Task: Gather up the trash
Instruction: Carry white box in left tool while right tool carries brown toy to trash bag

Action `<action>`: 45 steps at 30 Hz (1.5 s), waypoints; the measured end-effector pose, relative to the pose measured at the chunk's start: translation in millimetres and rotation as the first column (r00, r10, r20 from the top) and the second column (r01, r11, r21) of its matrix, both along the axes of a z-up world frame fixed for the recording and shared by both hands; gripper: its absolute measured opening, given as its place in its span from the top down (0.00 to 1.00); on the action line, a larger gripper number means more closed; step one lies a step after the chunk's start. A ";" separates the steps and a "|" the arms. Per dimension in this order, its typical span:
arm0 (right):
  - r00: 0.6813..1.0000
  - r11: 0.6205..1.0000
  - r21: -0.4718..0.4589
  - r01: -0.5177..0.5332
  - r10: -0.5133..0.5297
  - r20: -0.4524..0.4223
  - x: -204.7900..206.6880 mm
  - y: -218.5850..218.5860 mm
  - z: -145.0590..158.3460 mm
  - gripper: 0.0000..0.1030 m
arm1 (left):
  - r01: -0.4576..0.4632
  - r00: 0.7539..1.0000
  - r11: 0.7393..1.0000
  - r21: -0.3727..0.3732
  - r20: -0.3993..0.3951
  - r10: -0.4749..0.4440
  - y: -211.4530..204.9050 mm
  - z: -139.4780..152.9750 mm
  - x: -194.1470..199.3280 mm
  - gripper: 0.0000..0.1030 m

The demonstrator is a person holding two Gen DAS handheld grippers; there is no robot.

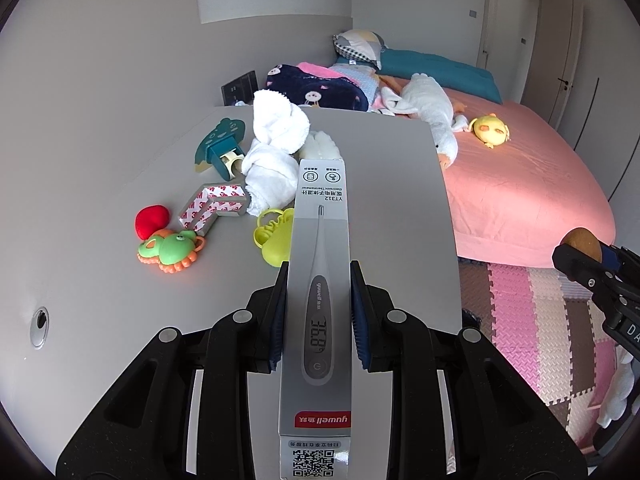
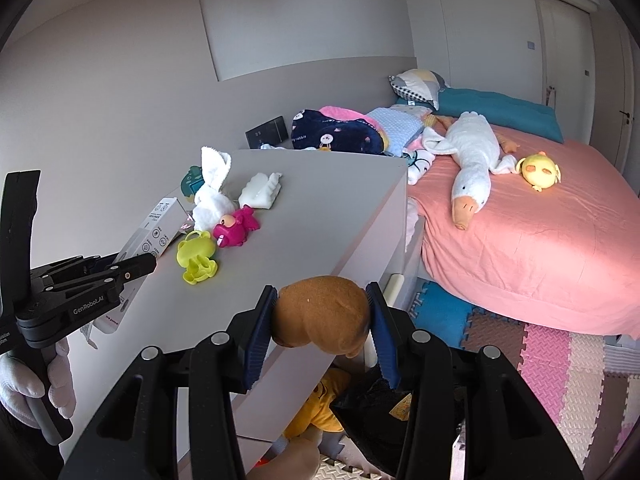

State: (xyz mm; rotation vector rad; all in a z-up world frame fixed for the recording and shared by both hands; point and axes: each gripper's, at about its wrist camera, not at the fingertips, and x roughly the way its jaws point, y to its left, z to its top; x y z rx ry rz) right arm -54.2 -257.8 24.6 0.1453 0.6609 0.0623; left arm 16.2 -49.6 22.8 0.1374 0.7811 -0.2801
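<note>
From the left wrist, the left gripper (image 1: 318, 312) is clamped on a grey thermometer box (image 1: 320, 280), held above the grey cabinet top (image 1: 400, 200) beside a yellow toy (image 1: 276, 236) and white cloths (image 1: 276, 128).

From the right wrist, the right gripper (image 2: 322, 320) squeezes a brown plush toy (image 2: 320, 310) over the cabinet's edge, the pink bed (image 2: 520, 240) beyond.

both grippers' fingers (image 1: 358, 312) clamped
</note>
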 end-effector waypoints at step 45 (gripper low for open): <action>0.950 0.957 0.009 0.291 -0.288 -0.125 10.7 -153.9 -7.8 0.54 | 0.385 0.915 0.922 -0.037 -0.113 -0.386 -165.6 -27.8 3.6 0.73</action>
